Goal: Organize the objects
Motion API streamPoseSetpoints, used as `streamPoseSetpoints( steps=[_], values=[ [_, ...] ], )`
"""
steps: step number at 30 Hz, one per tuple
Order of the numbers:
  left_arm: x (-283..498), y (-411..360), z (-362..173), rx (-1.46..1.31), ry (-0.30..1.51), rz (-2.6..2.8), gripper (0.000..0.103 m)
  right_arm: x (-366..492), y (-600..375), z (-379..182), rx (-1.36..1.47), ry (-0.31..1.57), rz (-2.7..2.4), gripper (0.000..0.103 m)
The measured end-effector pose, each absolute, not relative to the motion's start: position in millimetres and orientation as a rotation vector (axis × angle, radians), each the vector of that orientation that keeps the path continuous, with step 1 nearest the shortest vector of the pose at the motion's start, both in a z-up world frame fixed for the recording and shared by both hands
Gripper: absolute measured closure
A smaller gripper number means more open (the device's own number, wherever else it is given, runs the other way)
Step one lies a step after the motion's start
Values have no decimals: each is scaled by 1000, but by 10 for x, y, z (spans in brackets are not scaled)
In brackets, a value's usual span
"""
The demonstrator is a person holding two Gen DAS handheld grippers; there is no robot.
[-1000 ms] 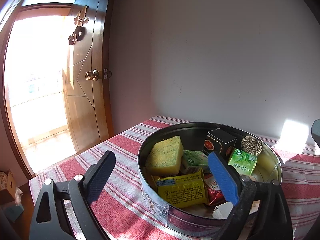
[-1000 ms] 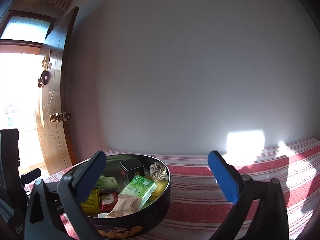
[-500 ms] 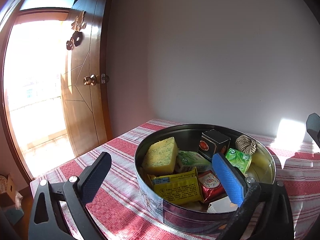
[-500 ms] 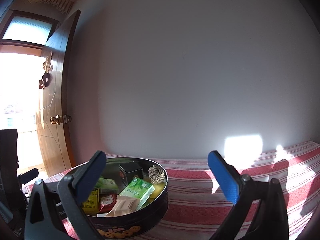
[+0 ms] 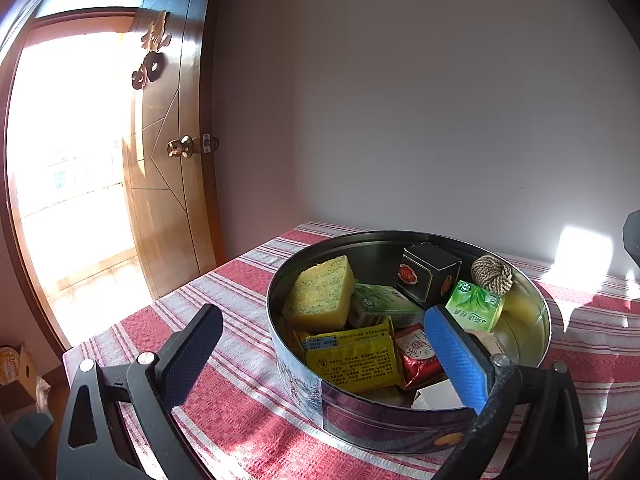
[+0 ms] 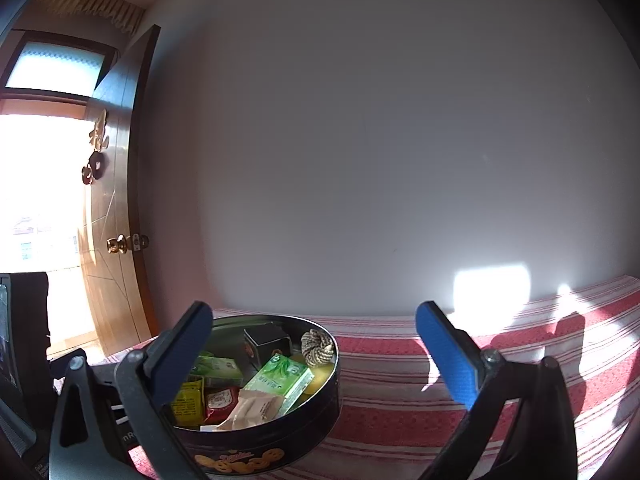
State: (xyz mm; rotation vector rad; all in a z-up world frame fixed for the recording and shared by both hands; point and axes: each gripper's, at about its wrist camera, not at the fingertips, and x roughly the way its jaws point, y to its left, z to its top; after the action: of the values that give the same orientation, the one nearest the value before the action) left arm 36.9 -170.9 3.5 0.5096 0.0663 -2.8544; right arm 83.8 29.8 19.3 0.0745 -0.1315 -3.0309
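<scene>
While both hands hang just short of the round tin [image 5: 408, 416], the relation that matters is this: the tin sits on the desk [image 5: 224, 400] under a red-and-white striped cloth [image 6: 440, 412], dead ahead of the left gripper [image 5: 320, 344] and low-left of the right gripper [image 6: 316, 344]. Left hand looks the nearer; its right pad already overlaps the tin's near rim in its own view, left pad outside the wall

Jaws, left: have just been opening and now stand wide, pads pressing on nothing, though the near wall lies partly between them
Jaws, right: spread wide, nothing between them but bare cloth and wall behind

Count inside the tin, as far as visible:
- one yellow sponge block [image 5: 320, 296], propped on edge at the left
- two green packets [image 5: 474, 312], the one to the right tilted, long axis running up toward the far rim
- one black box [image 5: 430, 276] at the back
- one twine ball [image 5: 491, 274], back right, just beside the black box
- one yellow sachet [image 5: 352, 360], flat, near front
- one red foil sachet [image 5: 420, 358] beside it
- one pale wrapper [image 6: 252, 408], seen from the right view only
- something white at the near rim, half hidden

Judging from this, a left-hand pick needs a reach forward and down over the rim; nothing lies loose on the cloth
</scene>
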Motion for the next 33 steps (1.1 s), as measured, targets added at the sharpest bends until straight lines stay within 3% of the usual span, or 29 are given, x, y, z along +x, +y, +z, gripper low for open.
streamPoseSetpoints(
  steps=[10,28,33],
  values=[
    [433,-1719,68,524,109,-2846,1,840,352,210,96,-161,-3014,0],
    [574,-1657,322,479,-64,-2867,1,916,319,326,67,-172,-2996,0],
    [576,-1696,353,484,-29,-2868,1,899,341,352,89,-197,-2995,0]
  ],
)
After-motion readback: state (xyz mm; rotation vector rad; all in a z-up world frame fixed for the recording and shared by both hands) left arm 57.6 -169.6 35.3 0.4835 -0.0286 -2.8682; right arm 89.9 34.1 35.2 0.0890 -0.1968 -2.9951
